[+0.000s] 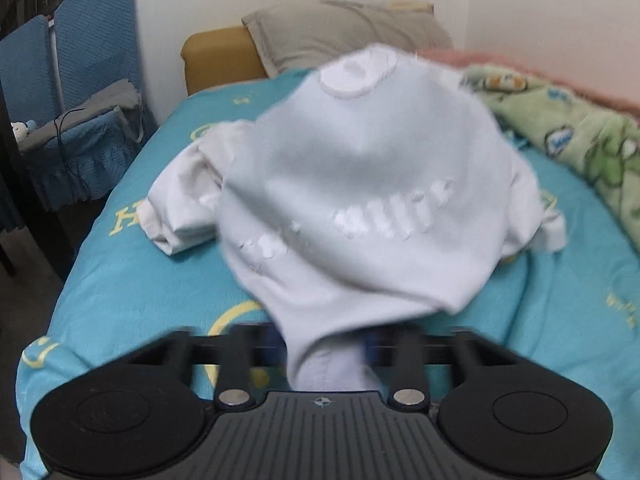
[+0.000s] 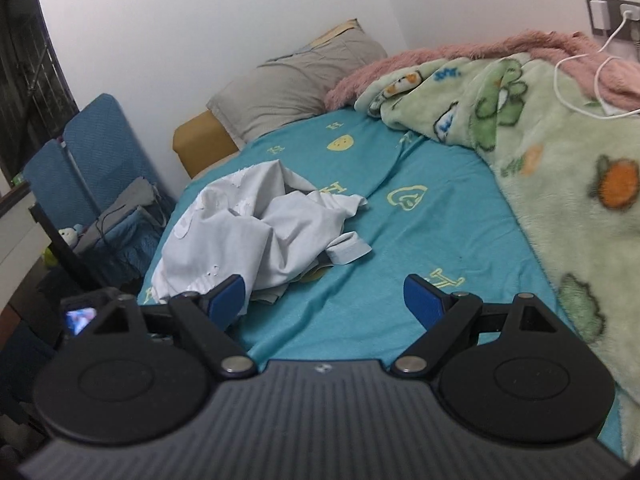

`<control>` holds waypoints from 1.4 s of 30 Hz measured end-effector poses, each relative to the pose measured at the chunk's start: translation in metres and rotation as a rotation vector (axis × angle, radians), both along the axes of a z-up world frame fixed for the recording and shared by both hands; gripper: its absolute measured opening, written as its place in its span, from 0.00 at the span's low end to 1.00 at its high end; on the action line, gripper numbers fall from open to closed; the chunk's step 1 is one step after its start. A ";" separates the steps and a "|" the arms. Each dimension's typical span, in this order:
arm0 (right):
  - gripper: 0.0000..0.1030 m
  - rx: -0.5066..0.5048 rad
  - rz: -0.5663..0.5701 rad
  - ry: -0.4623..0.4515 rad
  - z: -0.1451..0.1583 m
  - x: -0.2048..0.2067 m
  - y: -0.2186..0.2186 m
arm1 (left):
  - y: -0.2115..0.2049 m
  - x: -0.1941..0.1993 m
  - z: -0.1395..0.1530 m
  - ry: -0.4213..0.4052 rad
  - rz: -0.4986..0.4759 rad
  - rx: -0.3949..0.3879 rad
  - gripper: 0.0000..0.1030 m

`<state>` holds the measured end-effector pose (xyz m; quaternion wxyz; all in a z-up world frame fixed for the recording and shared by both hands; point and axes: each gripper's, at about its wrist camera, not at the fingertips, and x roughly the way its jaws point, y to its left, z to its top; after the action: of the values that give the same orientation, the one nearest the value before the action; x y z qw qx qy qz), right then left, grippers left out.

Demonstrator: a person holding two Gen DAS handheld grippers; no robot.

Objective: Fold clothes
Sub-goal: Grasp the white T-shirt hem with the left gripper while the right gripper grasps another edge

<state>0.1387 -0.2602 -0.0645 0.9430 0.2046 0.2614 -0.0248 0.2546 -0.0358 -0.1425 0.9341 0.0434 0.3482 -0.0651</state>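
A crumpled white garment with white raised lettering lies on the teal bed sheet. My left gripper is shut on a bunched edge of it and lifts that part toward the camera, blurred. In the right wrist view the same white garment lies in a heap at the left of the sheet. My right gripper is open and empty above the sheet, its left blue pad close to the garment's near edge.
A green cartoon fleece blanket and a pink blanket cover the bed's right side. A grey pillow lies at the head. Blue covered chairs stand left of the bed. A white charger cable lies on the blankets.
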 end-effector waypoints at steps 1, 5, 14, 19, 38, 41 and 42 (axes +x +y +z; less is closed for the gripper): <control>0.85 -0.002 0.005 0.003 -0.001 0.003 0.001 | 0.003 -0.012 0.010 -0.020 -0.010 -0.012 0.15; 0.85 -0.011 0.010 -0.017 0.001 0.005 0.003 | 0.017 -0.062 0.049 -0.100 -0.052 -0.059 0.08; 0.85 -0.011 -0.006 -0.110 0.027 -0.023 -0.005 | 0.047 -0.175 0.139 -0.280 -0.146 -0.165 0.07; 0.85 -0.070 0.079 -0.144 0.045 -0.053 0.011 | 0.068 -0.237 0.166 -0.350 -0.179 -0.239 0.07; 0.22 -0.269 0.572 0.122 -0.011 0.000 0.121 | 0.175 -0.199 0.140 -0.210 -0.010 -0.554 0.09; 0.04 -0.200 0.535 0.109 -0.006 0.001 0.108 | 0.180 -0.190 0.133 -0.194 0.004 -0.566 0.09; 0.04 -0.175 0.517 0.082 0.001 -0.001 0.101 | 0.180 -0.190 0.132 -0.188 -0.001 -0.566 0.09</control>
<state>0.1377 -0.1596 -0.0634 0.9208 0.0475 0.3397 0.1857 0.0651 0.1440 -0.0102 0.9372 -0.2129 0.2284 -0.1556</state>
